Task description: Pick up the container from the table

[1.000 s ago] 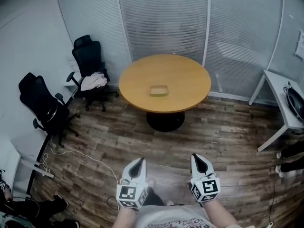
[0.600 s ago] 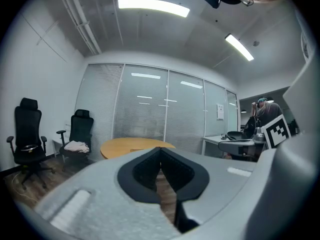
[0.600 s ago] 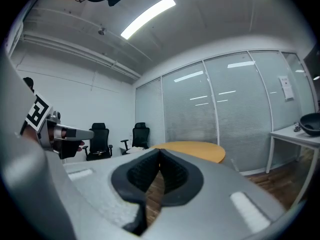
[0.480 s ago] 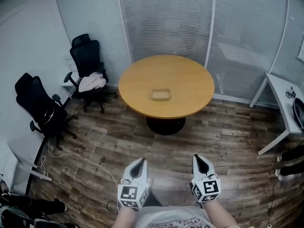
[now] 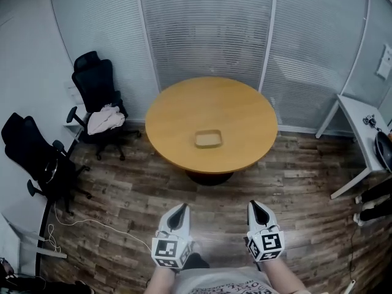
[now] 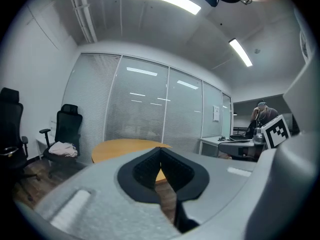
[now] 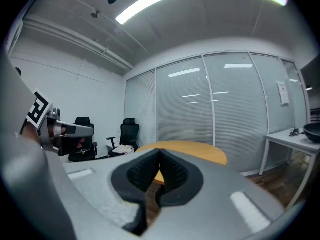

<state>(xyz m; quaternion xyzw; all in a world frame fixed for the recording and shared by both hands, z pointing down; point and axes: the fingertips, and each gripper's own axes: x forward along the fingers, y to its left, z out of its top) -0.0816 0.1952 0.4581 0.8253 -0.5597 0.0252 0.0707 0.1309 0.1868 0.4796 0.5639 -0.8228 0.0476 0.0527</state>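
Observation:
A small shallow tan container [image 5: 208,139] lies near the middle of the round wooden table [image 5: 184,112], well ahead of both grippers. My left gripper [image 5: 180,207] and right gripper [image 5: 253,203] are held side by side low in the head view, over the wood floor and short of the table. Both point toward the table. In the left gripper view the left gripper [image 6: 160,149] has its pads together with nothing between them. The right gripper [image 7: 160,152] looks the same in the right gripper view. The table top [image 6: 122,147] [image 7: 200,150] shows beyond each pair of jaws; the container is hidden there.
A black office chair [image 5: 92,81] with a pale cloth [image 5: 103,117] on its seat stands left of the table, and a second black chair [image 5: 30,155] stands nearer. A white side table [image 5: 358,118] is at the right. Blinded glass walls [image 5: 208,29] close the back.
The table and container have drawn nearer and lower in the head view as I walk toward them. Both grippers keep their place in the picture, still shut.

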